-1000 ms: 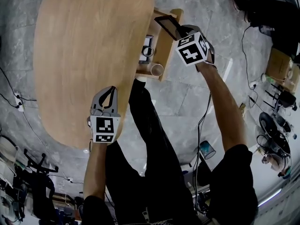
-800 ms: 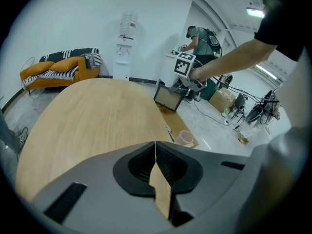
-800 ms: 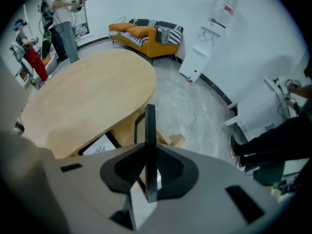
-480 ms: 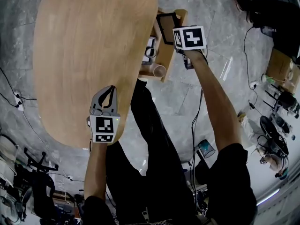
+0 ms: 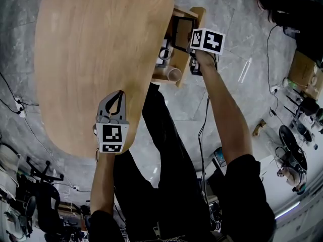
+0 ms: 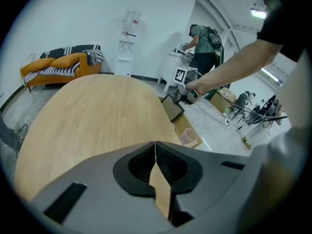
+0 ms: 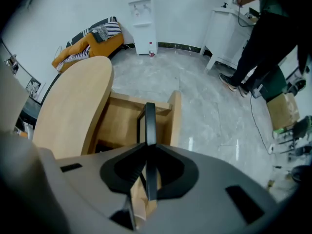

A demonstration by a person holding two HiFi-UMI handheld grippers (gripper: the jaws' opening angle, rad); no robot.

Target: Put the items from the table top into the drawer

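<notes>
The right gripper [image 7: 146, 152] is clamping a thin black rectangular panel [image 7: 150, 123] edge-on between its jaws. The panel is sticking out toward 12 o'clock, above the open light wooden drawer [image 7: 174, 113]. The left gripper [image 6: 156, 147], jaws pressed together on nothing, is hovering over the oval wooden bench [image 6: 97, 116].

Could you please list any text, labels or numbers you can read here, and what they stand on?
No readable text anywhere.
Left gripper and right gripper marker cubes: square patterns, no letters.
Water dispenser label: too small to read.
Black panel: no print visible.
</notes>
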